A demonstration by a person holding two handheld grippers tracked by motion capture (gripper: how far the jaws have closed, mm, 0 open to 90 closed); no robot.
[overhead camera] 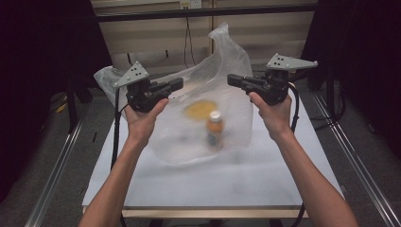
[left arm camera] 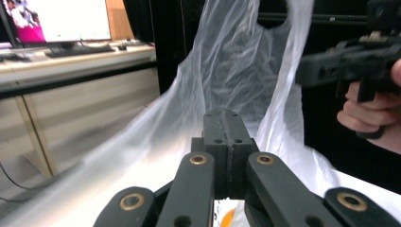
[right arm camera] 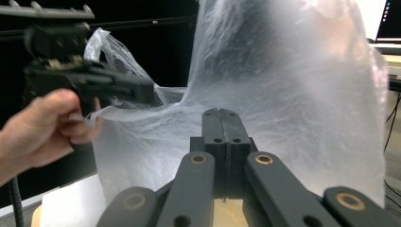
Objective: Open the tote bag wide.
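Clear plastic bag (overhead camera: 215, 101), mid-surface: thin, limp, slippery; bottle (overhead camera: 214, 128) inside. Left gripper (overhead camera: 176, 85) and right gripper (overhead camera: 232, 79) jaws clamped its rim, the best hold.

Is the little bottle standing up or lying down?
Standing up. The bottle stands with its white cap on top, seen through the plastic bag.

Dim, dark-edged high view, bright table (overhead camera: 265, 175) centre, motion-blurred plastic bag (overhead camera: 222, 71) and bottle (overhead camera: 214, 128); sharper close views.
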